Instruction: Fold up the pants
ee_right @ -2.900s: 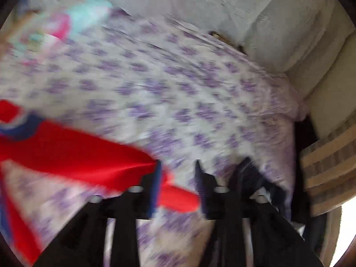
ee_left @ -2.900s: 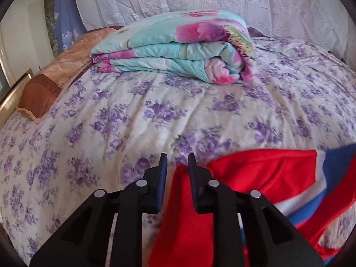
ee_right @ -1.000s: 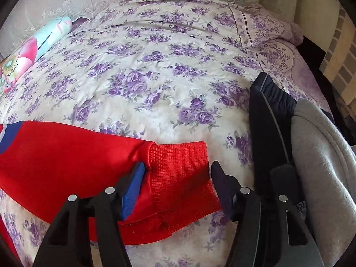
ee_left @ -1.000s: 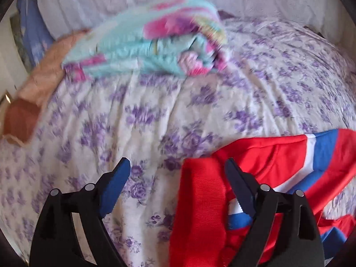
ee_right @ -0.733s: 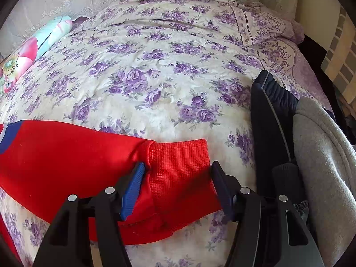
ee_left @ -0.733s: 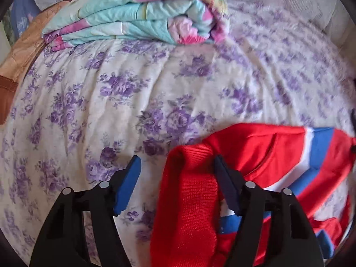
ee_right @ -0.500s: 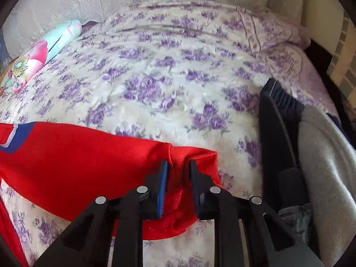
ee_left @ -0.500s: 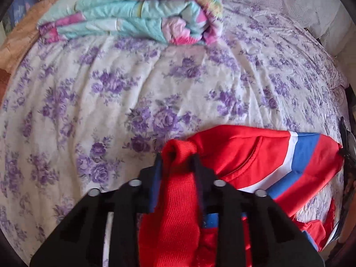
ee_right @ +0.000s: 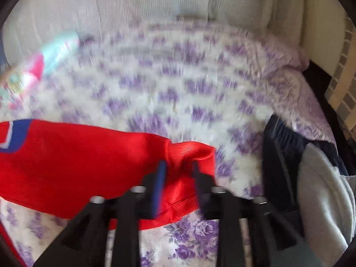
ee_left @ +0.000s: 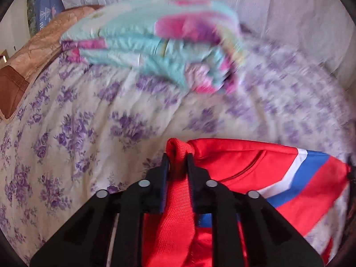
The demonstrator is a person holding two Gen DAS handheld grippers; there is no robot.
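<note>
Two grippers hold the red pants [ee_left: 255, 166] low in each frame, over the flowered bedspread [ee_left: 89, 115]. The left gripper [ee_left: 178, 162] pinches one ribbed cuff [ee_left: 178, 149]; the right gripper [ee_right: 178, 166] pinches the other. The pants look light, limp and slippery; the ribbed cuffs likely give the surest hold.
</note>
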